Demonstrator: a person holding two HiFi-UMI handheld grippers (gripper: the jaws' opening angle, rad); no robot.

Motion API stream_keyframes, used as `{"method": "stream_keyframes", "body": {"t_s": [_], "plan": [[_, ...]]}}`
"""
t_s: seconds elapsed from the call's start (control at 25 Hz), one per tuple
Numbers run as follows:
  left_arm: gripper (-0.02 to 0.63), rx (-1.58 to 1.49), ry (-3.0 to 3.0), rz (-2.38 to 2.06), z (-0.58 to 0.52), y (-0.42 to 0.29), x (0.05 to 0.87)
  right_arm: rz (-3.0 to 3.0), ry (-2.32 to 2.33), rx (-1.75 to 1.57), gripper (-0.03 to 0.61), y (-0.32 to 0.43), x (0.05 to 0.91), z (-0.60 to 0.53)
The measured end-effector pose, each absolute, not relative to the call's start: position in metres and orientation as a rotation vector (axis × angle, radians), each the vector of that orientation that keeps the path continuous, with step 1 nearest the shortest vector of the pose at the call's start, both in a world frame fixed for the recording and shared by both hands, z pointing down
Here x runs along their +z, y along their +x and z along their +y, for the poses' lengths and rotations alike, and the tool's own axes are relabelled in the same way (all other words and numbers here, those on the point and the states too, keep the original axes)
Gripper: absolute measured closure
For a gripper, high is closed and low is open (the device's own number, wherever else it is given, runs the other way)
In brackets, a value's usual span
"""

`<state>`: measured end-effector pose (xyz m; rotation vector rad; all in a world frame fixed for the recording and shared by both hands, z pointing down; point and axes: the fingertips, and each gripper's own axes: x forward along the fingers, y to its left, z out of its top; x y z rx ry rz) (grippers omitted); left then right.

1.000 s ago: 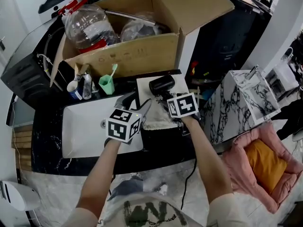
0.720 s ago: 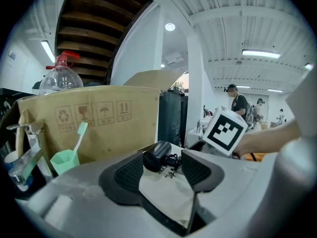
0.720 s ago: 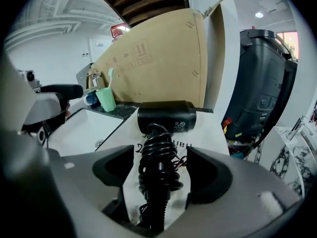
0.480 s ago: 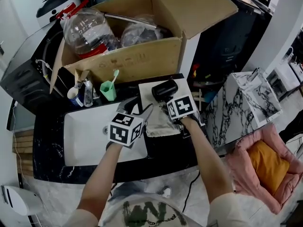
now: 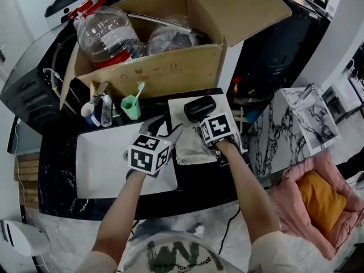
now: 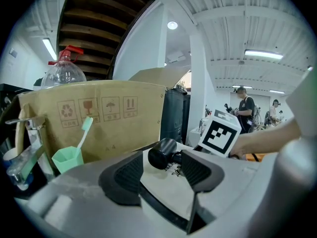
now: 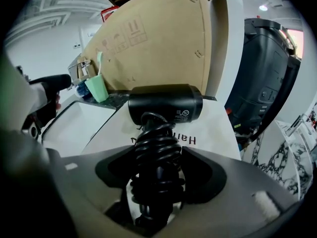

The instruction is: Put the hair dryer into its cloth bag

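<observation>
Two grippers. Right gripper (image 7: 157, 168): jaws just now closing, pinching cord-wound handle of dryer (image 7: 166, 104); dryer lying on white bag (image 5: 190, 151), on black counter (image 5: 199, 180) beside sink (image 5: 102, 159). Left gripper (image 6: 163, 168): spread wide, bag cloth between jaws, unpinched.

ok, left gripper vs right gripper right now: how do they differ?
left gripper: jaws apart, only flat cloth bag between. right gripper: jaws just been closing, now against the hair dryer's corded handle. Left sits by the sink, right at the bag's other side. Both face the hair dryer.
</observation>
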<state>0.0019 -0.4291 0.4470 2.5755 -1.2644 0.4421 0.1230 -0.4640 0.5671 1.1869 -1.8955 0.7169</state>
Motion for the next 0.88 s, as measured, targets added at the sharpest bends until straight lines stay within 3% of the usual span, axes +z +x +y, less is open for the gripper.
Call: {"method": "stream_keyframes", "body": {"t_s": [0.88], "plan": [[0.364,0.437,2.589,-1.276,-0.389,0.013,0.434,-1.983,1.208,0.719,0.322,0.139,0.528,-0.426]]}}
